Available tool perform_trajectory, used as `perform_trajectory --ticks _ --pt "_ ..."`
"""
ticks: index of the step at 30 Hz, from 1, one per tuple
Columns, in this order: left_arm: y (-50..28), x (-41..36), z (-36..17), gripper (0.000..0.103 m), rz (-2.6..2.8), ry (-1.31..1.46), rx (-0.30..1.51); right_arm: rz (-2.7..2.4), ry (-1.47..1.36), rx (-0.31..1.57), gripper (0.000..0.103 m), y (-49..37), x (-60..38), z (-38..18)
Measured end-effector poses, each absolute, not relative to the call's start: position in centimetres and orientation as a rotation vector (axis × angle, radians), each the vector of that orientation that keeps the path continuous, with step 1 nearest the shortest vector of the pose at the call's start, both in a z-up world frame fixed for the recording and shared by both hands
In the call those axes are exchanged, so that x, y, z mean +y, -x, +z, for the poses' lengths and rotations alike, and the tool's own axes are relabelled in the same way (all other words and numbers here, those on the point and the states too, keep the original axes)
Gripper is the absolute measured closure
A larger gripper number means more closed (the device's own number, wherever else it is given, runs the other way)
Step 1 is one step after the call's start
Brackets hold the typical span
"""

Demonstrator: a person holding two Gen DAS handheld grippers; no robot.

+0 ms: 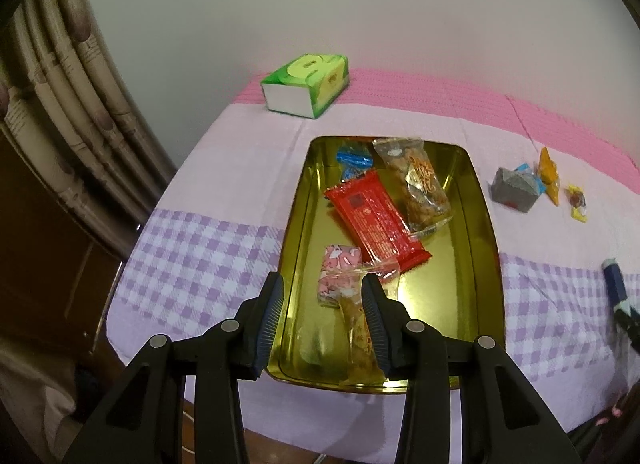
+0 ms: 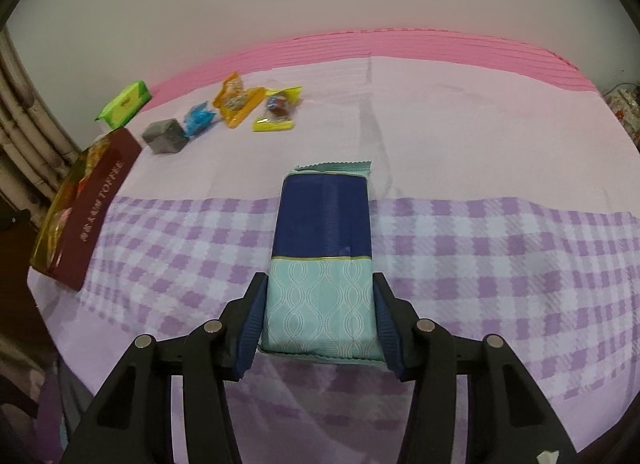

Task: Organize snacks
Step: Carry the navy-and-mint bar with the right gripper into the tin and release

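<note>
A gold tin tray (image 1: 486, 224) holds a red packet (image 1: 376, 220), a clear nut packet (image 1: 420, 184), a blue candy (image 1: 354, 160), a pink packet (image 1: 338, 264) and a long yellow packet (image 1: 360, 340). My left gripper (image 1: 322, 278) hovers open over the tray's near end; the yellow packet lies beside its right finger, not pinched. My right gripper (image 2: 319, 276) is shut on a navy and teal packet (image 2: 324, 216), both pads pressing its sides, its near end just above the cloth. The same packet (image 1: 612, 276) shows at the left wrist view's right edge.
On the checked cloth lie a grey packet (image 2: 164, 136), a blue candy (image 2: 199, 117), an orange packet (image 2: 236, 100) and a yellow-wrapped candy (image 2: 278, 112). The tin's maroon side (image 2: 96, 208) is at the left. A green tissue pack (image 1: 306, 82) sits by the wall, curtains beyond.
</note>
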State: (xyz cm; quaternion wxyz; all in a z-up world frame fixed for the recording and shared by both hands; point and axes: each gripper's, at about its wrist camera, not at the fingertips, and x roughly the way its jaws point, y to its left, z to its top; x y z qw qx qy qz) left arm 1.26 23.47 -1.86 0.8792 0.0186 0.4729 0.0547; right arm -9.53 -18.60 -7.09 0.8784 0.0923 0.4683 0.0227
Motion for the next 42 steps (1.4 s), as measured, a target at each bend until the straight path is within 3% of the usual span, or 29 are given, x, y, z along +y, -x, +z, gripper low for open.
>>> perform_trajectory --ticks 11,14,17,20,22,24,32,42 --pt "-1.1 24.9 -1.7 0.061 0.123 0.02 0.995 0.098 -0.153 0.99 0.056 9.2 -15.7 -6.8" --pt "-1.1 24.7 -1.8 0.061 0.12 0.011 0.996 0.092 -0.138 1.015 0.052 9.0 -15.2 -7.6" --pt "-1.0 24.4 -1.9 0.061 0.112 0.003 1.0 0.077 -0.076 1.011 0.041 8.3 -14.4 -7.6" --pt "-1.1 24.2 -2.1 0.061 0.108 -0.005 1.006 0.057 -0.003 1.019 0.039 7.1 -13.7 -8.0" --pt "-1.1 24.2 -2.1 0.061 0.111 -0.007 1.004 0.042 0.058 1.028 0.043 6.4 -13.0 -8.0" --pt "-1.0 24.3 -2.0 0.061 0.119 0.001 1.002 0.055 0.07 1.037 0.057 6.0 -12.7 -7.8" --pt "1.0 27.2 -0.7 0.061 0.185 0.086 0.966 0.228 -0.187 0.974 0.057 6.7 -12.3 -4.5" --pt "1.1 28.8 -1.2 0.061 0.246 0.105 0.969 0.514 -0.23 0.935 0.056 2.5 -1.0 0.4"
